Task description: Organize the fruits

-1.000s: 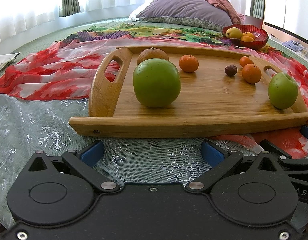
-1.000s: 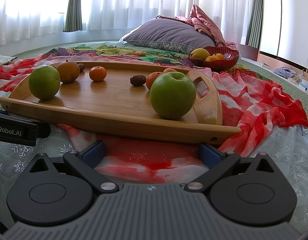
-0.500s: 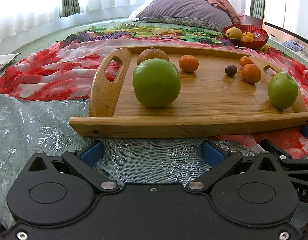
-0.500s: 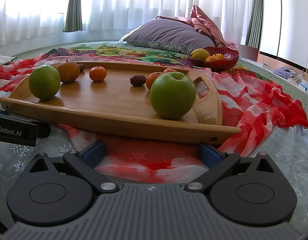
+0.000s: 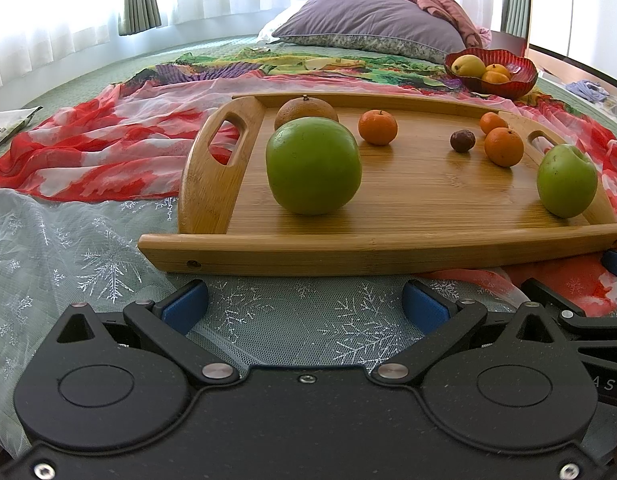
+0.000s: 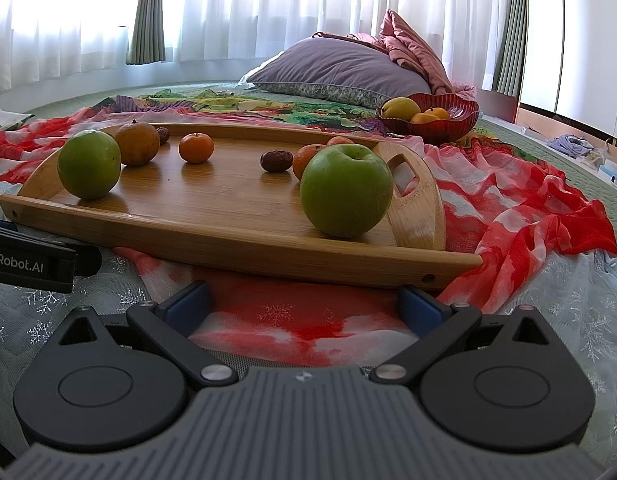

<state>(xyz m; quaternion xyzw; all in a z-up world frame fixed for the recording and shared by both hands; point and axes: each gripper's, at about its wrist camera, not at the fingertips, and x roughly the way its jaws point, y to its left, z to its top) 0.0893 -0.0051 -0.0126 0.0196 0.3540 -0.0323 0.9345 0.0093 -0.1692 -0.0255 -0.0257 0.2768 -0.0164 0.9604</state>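
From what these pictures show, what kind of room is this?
Most likely a bedroom: a purple pillow lies on a quilted green bedspread, with sheer curtains behind. A wooden tray of fruit rests on it.

A home bedroom: a bed with a green quilted cover [image 5: 88, 84] fills the frame, with a plump purple pillow [image 6: 332, 66] at upper centre and a crumpled pink blanket [image 6: 412, 48] behind it. White sheer curtains with green drapes [image 6: 146, 12] span the top, and a red-and-white gauzy scarf [image 5: 100, 152] lies spread across the bed.
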